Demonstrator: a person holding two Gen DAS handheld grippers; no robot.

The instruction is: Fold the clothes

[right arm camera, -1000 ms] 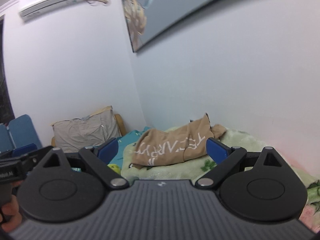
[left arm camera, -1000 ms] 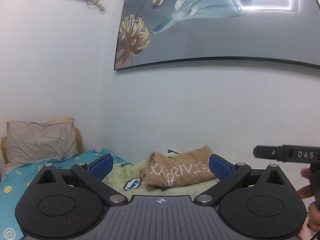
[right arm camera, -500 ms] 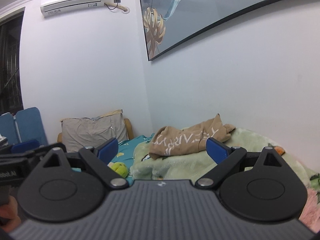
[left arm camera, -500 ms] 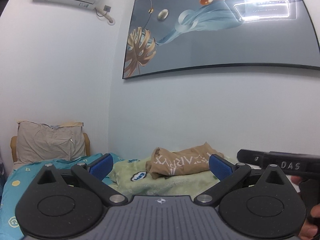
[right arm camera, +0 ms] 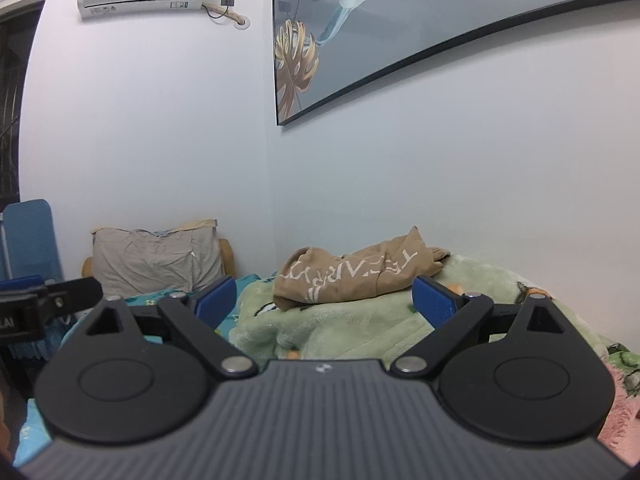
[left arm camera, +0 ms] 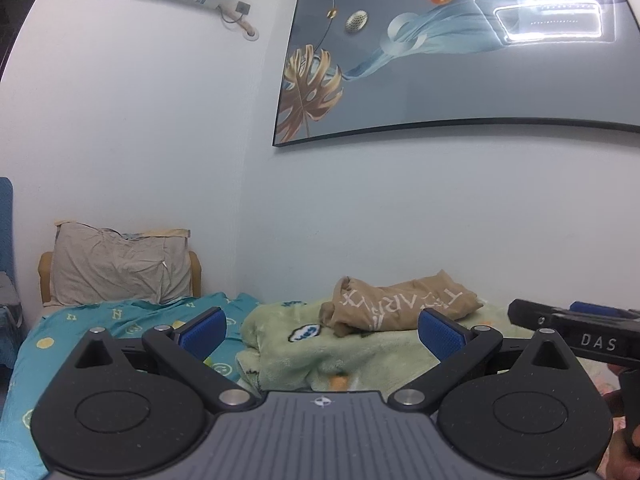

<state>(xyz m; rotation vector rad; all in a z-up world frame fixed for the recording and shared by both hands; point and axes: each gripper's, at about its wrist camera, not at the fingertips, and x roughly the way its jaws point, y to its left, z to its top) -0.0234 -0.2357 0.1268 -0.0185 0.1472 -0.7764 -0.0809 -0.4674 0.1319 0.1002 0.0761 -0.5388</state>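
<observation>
Your left gripper [left arm camera: 322,330] and right gripper [right arm camera: 324,298] both hang spread wide with nothing in them, well short of the bed. The tan shirt [left arm camera: 400,304] lies in a loose heap on the green blanket [left arm camera: 360,352], near the wall and well apart from the pillow [left arm camera: 120,268]. It looks light, soft and limp, so it should sag and drag rather than keep any shape. Pinch an outer hem or shoulder edge at each side, not the bunched middle, or you may catch the fleecy blanket too.
</observation>
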